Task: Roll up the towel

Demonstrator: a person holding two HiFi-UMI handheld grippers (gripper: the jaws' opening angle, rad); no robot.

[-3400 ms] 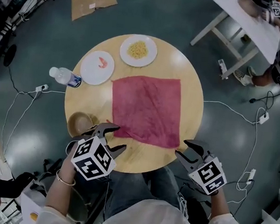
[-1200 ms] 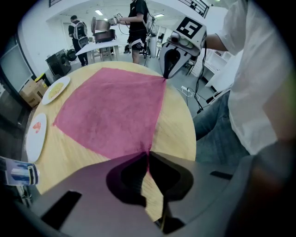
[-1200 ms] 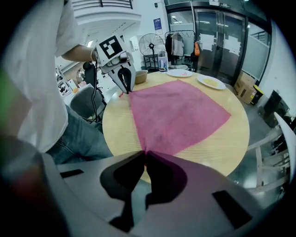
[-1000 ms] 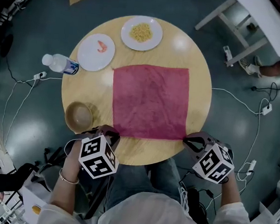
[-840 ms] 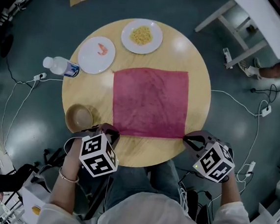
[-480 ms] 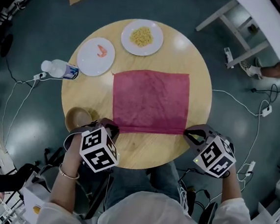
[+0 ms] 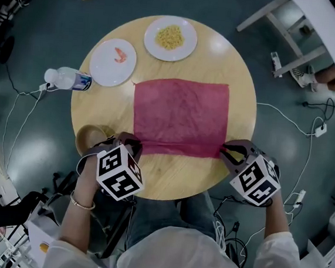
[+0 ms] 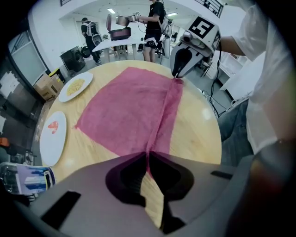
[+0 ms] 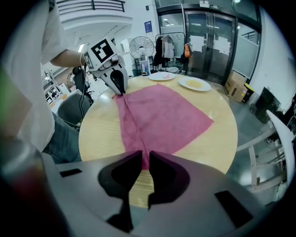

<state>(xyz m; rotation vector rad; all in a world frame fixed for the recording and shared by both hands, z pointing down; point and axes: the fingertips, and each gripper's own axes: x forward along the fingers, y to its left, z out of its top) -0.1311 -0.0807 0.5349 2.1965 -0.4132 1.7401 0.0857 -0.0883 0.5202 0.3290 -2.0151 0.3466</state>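
Only the gripper views show the pinch itself: the left gripper (image 7: pixel 132 146) is closed tight on the towel (image 7: pixel 180 111) at its 8 o'clock corner, the right gripper (image 7: pixel 227 153) on its 4 o'clock corner. The bottle (image 7: pixel 68 78) at 10 o'clock has a blue label, probably unreadable. The towel's folded near hem runs 9-to-3 across the table (image 7: pixel 222 53).

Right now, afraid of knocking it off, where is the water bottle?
In the head view the water bottle lies on its side at the table's left edge, left of the shrimp plate.
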